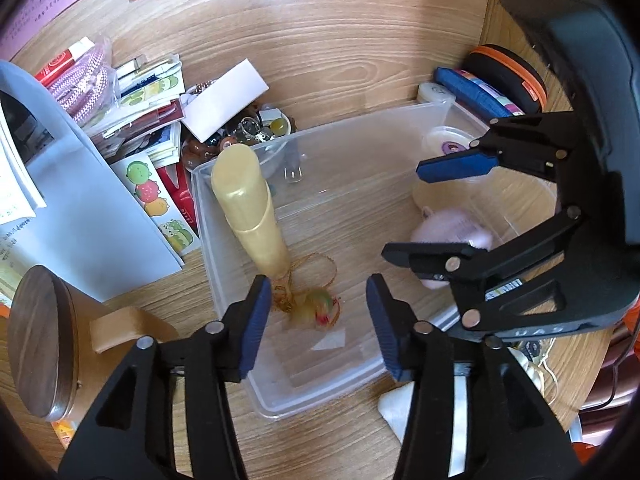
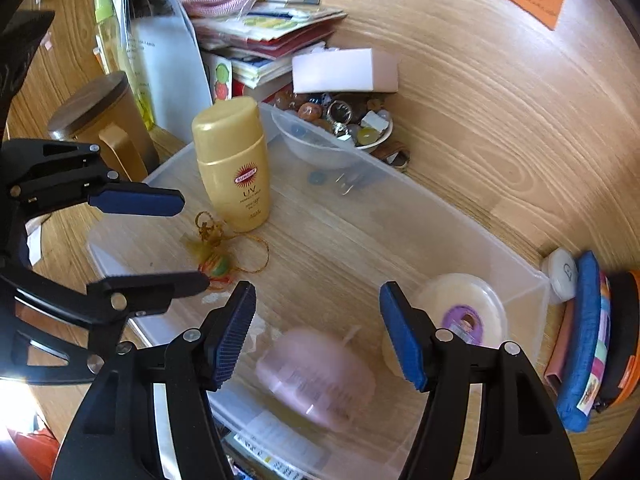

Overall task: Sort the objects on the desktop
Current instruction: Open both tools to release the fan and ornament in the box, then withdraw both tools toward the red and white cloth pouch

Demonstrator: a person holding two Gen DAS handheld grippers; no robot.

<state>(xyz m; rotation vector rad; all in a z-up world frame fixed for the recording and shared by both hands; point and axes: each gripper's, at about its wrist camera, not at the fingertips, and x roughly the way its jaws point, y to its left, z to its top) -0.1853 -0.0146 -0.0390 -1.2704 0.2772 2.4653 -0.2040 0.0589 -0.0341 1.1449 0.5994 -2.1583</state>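
Observation:
A clear plastic bin [image 1: 224, 280] [image 2: 520, 276] sits on the wooden desk. Inside stand a gold sunscreen bottle [image 1: 252, 212] [image 2: 234, 164], a small charm on a gold cord [image 1: 316, 306] [image 2: 216, 262], a pink round case [image 1: 452, 236] [image 2: 316, 376] and a white round tub with a purple label [image 1: 448, 140] [image 2: 464, 312]. My left gripper [image 1: 316, 320] is open and empty just above the charm. My right gripper [image 2: 318, 332] is open and empty over the pink case, which looks blurred. It also shows from the side in the left wrist view [image 1: 404, 212].
A bowl of beads and trinkets [image 1: 244, 132] [image 2: 340, 128] stands behind the bin under a white box [image 2: 344, 70]. Sticker sheets and booklets [image 1: 148, 92] are piled at left, beside a brown lidded mug [image 1: 44, 344] [image 2: 100, 120]. A blue pouch [image 2: 584, 340] and orange-rimmed case [image 1: 508, 76] lie at right.

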